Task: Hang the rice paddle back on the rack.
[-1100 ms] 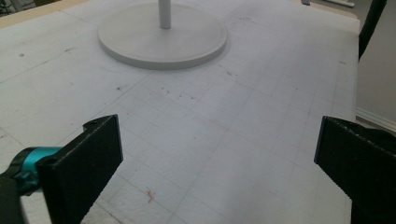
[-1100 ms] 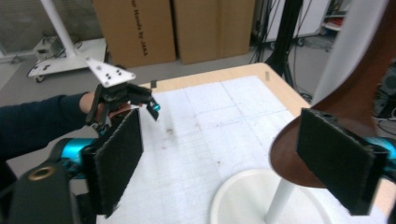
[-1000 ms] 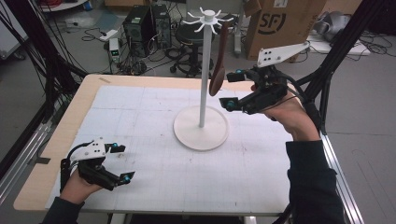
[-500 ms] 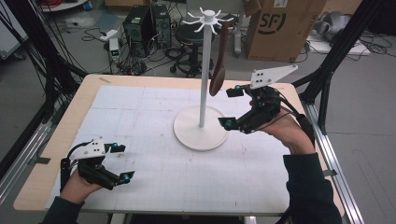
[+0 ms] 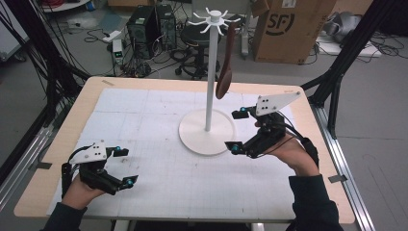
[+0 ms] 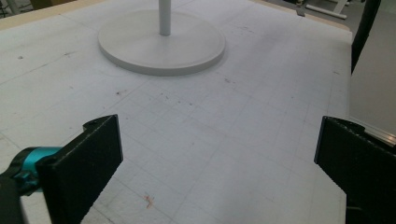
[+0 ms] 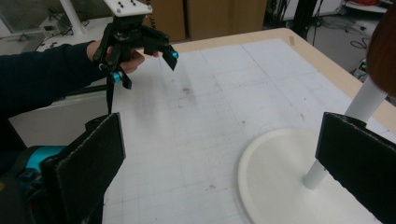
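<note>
A white stand (image 5: 207, 132) with a round base, a thin pole and hooks on top stands mid-table. From one hook hangs a brown wooden spoon (image 5: 225, 72). My right gripper (image 5: 237, 131) hovers low at the base's right rim; its jaws have just been opening and stand open with nothing between them. In the right gripper view the gripper (image 7: 219, 163) looks past the base (image 7: 280, 177) and pole (image 7: 364, 116). My left gripper (image 5: 124, 166) rests open near the front left of the table. In the left gripper view its gripper (image 6: 217, 158) is empty and faces the base (image 6: 161, 42).
A white gridded mat (image 5: 144, 125) covers the wooden table (image 5: 86, 96). Black frame posts (image 5: 337, 72) rise past the right edge. On the floor behind are a cardboard box (image 5: 288, 29), a stool and computer cases. The left gripper (image 7: 140, 46) and a dark sleeve show in the right gripper view.
My right gripper has come down from beside the hanging spoon to just above the table at the stand's base. The left gripper has stayed put.
</note>
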`<state>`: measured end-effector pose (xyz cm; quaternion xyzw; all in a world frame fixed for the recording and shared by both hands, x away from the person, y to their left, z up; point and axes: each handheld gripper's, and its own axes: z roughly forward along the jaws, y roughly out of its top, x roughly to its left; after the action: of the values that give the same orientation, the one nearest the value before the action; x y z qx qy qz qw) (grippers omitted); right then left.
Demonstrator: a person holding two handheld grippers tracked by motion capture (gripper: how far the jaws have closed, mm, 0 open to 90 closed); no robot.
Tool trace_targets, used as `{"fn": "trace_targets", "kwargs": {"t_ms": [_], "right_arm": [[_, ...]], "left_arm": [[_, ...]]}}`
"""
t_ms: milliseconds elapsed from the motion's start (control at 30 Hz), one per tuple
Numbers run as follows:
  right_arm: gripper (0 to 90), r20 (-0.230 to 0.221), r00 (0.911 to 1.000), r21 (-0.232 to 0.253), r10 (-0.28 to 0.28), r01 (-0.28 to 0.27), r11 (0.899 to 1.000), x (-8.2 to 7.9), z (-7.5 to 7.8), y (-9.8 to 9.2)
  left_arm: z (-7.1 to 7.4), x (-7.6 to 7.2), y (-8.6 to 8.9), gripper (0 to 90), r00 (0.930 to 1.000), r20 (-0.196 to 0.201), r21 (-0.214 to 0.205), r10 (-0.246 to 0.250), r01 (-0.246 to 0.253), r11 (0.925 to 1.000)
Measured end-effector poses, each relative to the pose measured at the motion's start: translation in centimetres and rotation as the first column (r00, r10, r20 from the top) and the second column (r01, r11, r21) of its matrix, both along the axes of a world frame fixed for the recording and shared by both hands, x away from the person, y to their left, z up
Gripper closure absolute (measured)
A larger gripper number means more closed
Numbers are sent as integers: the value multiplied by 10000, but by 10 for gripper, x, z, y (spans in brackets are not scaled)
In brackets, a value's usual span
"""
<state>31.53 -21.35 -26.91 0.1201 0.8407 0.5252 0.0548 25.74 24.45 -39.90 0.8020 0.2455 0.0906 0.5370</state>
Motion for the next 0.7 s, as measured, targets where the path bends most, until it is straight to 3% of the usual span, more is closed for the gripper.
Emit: {"fn": "trace_targets", "kwargs": {"t_ms": [33,367,400,433,567,700], "right_arm": [[2,-213,9998,-25,4,-5,10000,-2,-3,-1],[2,-205,9996,-17,-174,173,9998,-5,-29,-7],[2,-450,9988,-61,-209,207,9998,-6,-30,-7],[3,-234,9993,-55,-279,278,9996,-5,-33,-8],[3,-565,9978,-76,-360,356,9993,-7,-42,-10],[3,-497,9979,-46,-425,423,9991,-7,-50,-12]], "left_arm": [[0,0,0,16,10000,20,-13,-7,7,10000],[1,2,1,16,10000,-2,-166,-10,10,9999],[2,2,2,17,10000,10,-195,-6,6,9998],[2,2,2,16,10000,-5,-225,-7,7,9997],[4,1,3,16,10000,26,-297,-37,38,9996],[6,1,3,17,10000,38,-402,-2,3,9992]]}}
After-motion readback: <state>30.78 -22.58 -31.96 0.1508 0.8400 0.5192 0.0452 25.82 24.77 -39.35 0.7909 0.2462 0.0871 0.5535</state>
